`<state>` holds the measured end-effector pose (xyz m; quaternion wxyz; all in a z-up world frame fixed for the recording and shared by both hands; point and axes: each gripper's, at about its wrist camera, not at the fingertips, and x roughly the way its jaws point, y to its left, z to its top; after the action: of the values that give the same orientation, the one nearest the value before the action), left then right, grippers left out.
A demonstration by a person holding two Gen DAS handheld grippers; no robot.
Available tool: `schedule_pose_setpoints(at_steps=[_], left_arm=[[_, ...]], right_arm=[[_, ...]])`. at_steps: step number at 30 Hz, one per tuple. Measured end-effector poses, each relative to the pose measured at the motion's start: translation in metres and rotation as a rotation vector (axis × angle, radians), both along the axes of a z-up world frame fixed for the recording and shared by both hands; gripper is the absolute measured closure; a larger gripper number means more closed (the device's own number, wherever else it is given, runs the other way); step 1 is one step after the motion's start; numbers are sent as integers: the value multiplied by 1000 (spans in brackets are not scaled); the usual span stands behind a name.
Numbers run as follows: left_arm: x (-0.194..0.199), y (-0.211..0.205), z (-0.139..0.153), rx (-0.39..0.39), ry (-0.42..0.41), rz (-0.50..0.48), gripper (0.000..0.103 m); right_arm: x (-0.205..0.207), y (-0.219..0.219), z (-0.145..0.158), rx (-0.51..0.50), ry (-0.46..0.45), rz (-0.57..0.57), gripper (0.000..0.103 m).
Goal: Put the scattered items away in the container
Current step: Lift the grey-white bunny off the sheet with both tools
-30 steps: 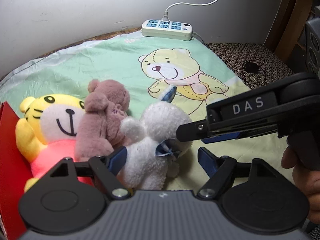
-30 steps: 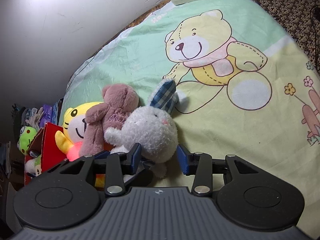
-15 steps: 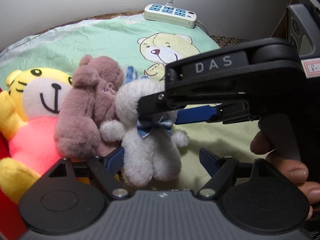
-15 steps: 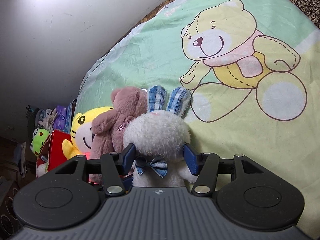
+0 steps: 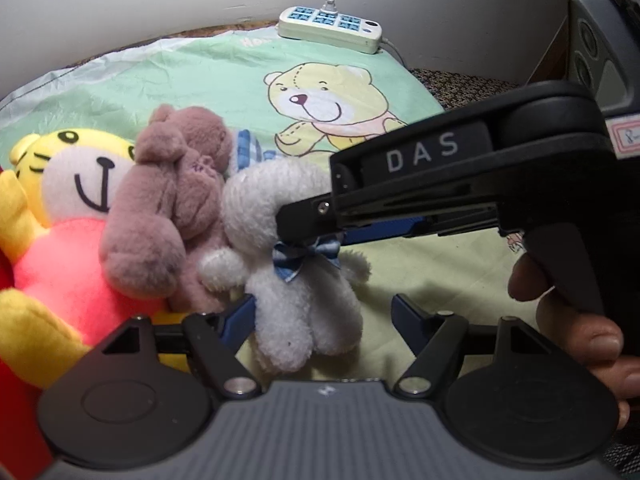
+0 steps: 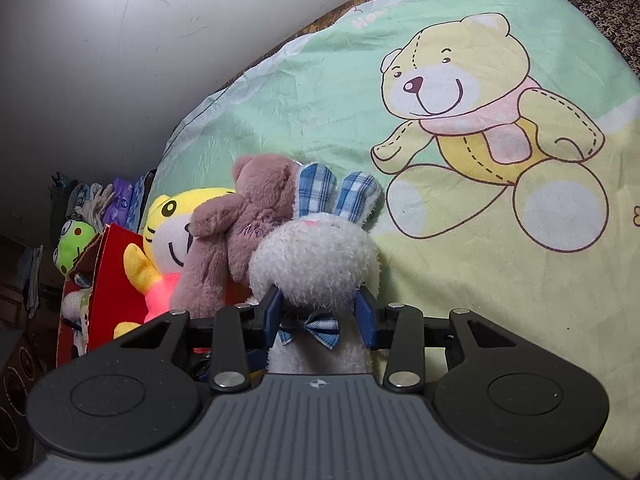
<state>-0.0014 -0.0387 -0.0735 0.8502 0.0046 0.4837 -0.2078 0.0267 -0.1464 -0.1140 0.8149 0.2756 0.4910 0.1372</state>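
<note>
A white bunny plush (image 5: pixel 304 312) with checked blue ears and a blue bow sits upright on the bear-print blanket (image 5: pixel 224 76). My right gripper (image 6: pixel 320 314) is closing, and its blue pads (image 6: pixel 274 314) press the bunny (image 6: pixel 316 260) at the neck; in the left wrist view it reaches in from the right (image 5: pixel 304 236). My left gripper (image 5: pixel 322 312) is closing too, with the bunny's lower body between its fingers; the right finger stands apart from the plush. A brown bear (image 5: pixel 168 216) and a yellow tiger (image 5: pixel 68 208) lean against the red box (image 6: pixel 116 276).
A white power strip (image 5: pixel 330 30) lies at the blanket's far edge by the wall. A green frog plush (image 6: pixel 74 240) and other things sit behind the red box. A dark speaker (image 5: pixel 604 40) stands at the right. A person's hand (image 5: pixel 592 344) holds the right gripper.
The right gripper swung in over the bunny, opened wide, then closed on its neck. The bunny went from lying on its side to upright. The left jaws narrowed slightly.
</note>
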Motion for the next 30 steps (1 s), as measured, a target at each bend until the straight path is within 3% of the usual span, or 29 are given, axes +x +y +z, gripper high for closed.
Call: schedule_pose_setpoints(at_steps=[7, 12, 18, 22, 30], left_arm=[[-21, 4, -2, -11, 27, -18, 30], [-11, 15, -1, -13, 25, 44, 31], [10, 11, -8, 1, 22, 47, 31], [17, 4, -18, 24, 22, 36, 31], [21, 1, -26, 51, 23, 29, 32]], right_arm=[[-26, -5, 1, 6, 31, 24, 61], [-26, -8, -2, 24, 35, -6, 59], [-16, -4, -4, 30, 16, -11, 58], [-9, 0, -10, 13, 9, 3, 44], [-2, 7, -23, 59, 25, 25, 48]])
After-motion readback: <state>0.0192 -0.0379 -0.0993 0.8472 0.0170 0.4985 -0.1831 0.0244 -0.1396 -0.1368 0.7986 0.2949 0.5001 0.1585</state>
